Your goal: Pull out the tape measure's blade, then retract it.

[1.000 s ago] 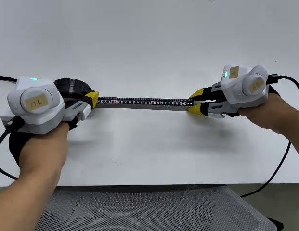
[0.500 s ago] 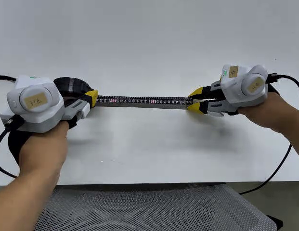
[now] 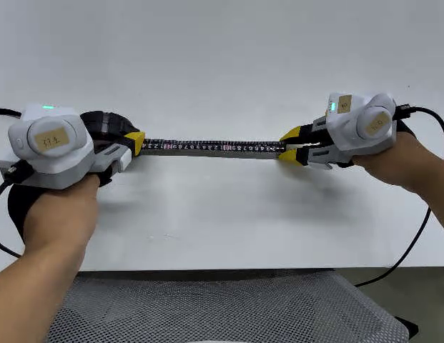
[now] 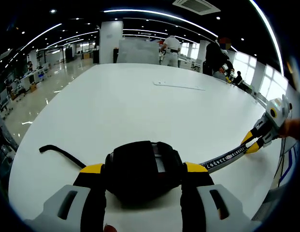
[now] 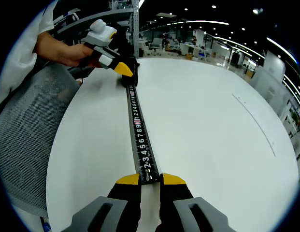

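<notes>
A black tape measure case (image 4: 143, 168) rests on the white table, clamped between the yellow-tipped jaws of my left gripper (image 3: 129, 145) at the left of the head view. Its dark numbered blade (image 3: 214, 146) stretches straight rightward just above the table. My right gripper (image 3: 291, 145) is shut on the blade's end (image 5: 148, 178). In the right gripper view the blade (image 5: 137, 130) runs away to the case held by the left gripper (image 5: 121, 69). The left gripper view shows the blade (image 4: 222, 159) reaching out to the right gripper (image 4: 250, 143).
The white table (image 3: 222, 64) extends far beyond both grippers. A grey mesh chair seat (image 3: 229, 307) sits below the table's near edge. Black cables (image 3: 425, 214) trail from both grippers. A thin strip (image 4: 178, 86) lies far across the table, with people standing beyond it.
Both grippers and the blade sit slightly higher in the head view than a second ago. The blade's drawn-out length looks about the same.
</notes>
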The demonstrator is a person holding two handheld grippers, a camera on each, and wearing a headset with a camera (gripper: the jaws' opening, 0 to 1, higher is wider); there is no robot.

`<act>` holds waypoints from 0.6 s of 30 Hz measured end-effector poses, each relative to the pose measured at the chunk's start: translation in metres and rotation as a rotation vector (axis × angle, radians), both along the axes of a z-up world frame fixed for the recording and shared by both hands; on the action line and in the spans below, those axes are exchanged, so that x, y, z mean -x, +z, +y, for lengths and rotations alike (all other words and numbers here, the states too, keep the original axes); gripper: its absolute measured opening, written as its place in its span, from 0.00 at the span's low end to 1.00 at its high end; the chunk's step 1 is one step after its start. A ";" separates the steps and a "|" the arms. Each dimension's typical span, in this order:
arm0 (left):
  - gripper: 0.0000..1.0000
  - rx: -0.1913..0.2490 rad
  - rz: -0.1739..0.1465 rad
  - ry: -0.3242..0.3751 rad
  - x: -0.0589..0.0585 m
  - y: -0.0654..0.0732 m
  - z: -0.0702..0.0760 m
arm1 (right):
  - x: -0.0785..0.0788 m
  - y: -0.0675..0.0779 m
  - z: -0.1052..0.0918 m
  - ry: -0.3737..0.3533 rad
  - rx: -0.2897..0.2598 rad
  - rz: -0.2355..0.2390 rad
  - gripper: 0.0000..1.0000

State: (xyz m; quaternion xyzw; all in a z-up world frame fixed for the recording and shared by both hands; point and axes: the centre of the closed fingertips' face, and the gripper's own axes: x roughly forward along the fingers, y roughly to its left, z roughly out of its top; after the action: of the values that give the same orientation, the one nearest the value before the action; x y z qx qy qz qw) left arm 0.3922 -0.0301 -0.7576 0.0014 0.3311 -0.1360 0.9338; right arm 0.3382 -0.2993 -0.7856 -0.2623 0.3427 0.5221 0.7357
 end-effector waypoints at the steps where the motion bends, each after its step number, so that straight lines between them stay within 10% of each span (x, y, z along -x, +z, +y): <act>1: 0.57 0.001 0.001 0.001 0.000 0.000 0.000 | 0.000 0.001 0.001 0.001 -0.003 0.002 0.10; 18: 0.57 0.023 0.003 0.003 0.000 0.000 0.001 | -0.001 0.002 0.018 0.025 -0.023 -0.001 0.10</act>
State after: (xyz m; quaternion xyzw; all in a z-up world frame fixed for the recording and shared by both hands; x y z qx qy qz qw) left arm 0.3919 -0.0296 -0.7580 -0.0100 0.3307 -0.1382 0.9335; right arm 0.3395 -0.2814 -0.7838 -0.2585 0.3329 0.5351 0.7321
